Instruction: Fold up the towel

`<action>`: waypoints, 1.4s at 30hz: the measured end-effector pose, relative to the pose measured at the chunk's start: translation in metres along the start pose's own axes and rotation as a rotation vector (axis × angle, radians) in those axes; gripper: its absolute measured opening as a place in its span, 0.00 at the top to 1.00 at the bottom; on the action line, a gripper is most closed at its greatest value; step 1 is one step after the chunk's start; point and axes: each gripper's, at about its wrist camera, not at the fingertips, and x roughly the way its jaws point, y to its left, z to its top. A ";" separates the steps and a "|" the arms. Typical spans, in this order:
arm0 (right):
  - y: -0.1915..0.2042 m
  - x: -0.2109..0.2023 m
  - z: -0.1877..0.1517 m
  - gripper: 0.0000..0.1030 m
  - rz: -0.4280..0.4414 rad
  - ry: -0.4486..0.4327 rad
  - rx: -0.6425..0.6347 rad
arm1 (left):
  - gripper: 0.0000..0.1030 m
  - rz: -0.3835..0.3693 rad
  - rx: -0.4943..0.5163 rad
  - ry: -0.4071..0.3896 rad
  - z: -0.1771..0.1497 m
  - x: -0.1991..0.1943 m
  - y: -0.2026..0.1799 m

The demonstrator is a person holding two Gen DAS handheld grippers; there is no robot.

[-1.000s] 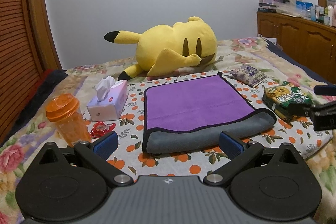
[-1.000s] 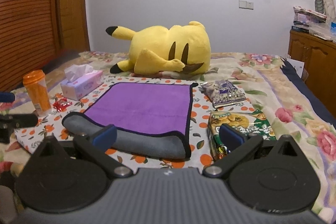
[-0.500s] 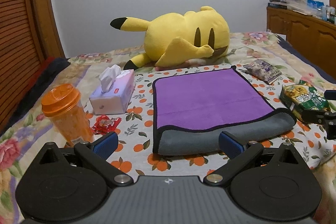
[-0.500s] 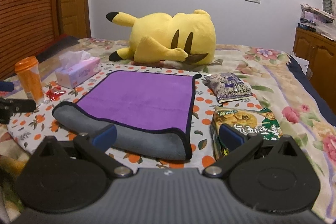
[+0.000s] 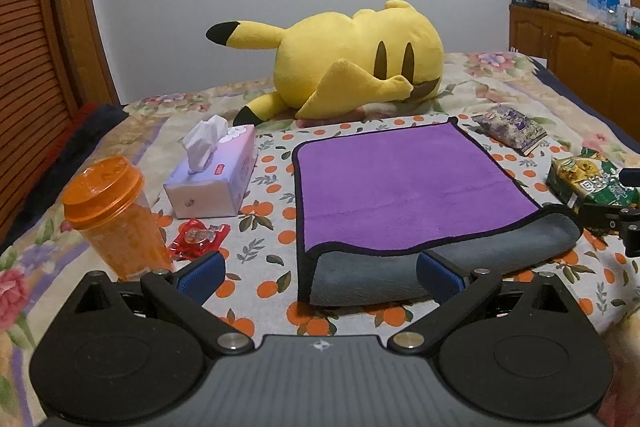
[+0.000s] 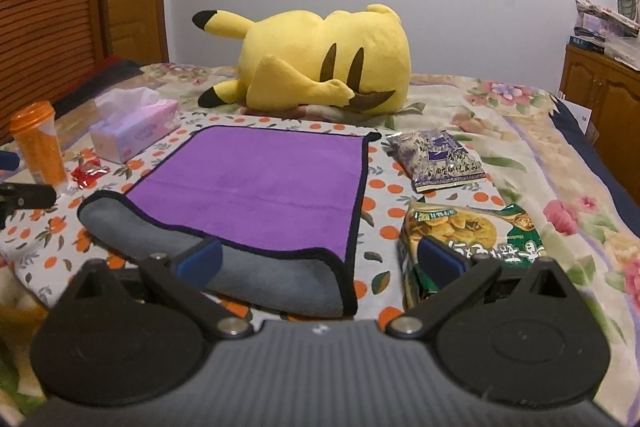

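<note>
A purple towel [image 5: 404, 187] with a black hem and a grey underside lies on the orange-print cloth on the bed. Its near edge is folded over, showing a grey roll [image 5: 420, 267]. It also shows in the right wrist view [image 6: 260, 183]. My left gripper [image 5: 320, 275] is open and empty, just short of the towel's near left corner. My right gripper [image 6: 320, 263] is open and empty, just short of the towel's near right corner [image 6: 340, 283]. The right gripper's tip shows at the far right of the left wrist view [image 5: 612, 215].
A yellow plush toy [image 5: 352, 67] lies behind the towel. A tissue box [image 5: 216, 179], an orange cup [image 5: 116, 219] and a red packet [image 5: 198, 235] sit to the left. Two snack bags [image 6: 472, 231] [image 6: 436, 155] lie to the right. A wooden cabinet [image 5: 580, 55] stands at right.
Both grippers have dropped and moved forward, closer to the towel's near folded edge. The left gripper has shifted left relative to the towel. The towel has not moved.
</note>
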 end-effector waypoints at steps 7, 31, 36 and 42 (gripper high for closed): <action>-0.002 0.013 0.000 0.00 0.010 0.022 -0.004 | 0.01 -0.029 0.005 0.030 0.002 0.015 0.004; -0.013 0.051 -0.007 0.19 0.073 0.132 0.020 | 0.39 -0.096 -0.019 0.142 0.000 0.075 0.023; -0.015 0.057 -0.009 0.21 0.092 0.161 0.035 | 0.45 -0.112 -0.023 0.173 -0.004 0.082 0.025; -0.012 0.060 -0.010 0.24 0.131 0.190 0.043 | 0.55 -0.133 -0.006 0.218 -0.008 0.086 0.023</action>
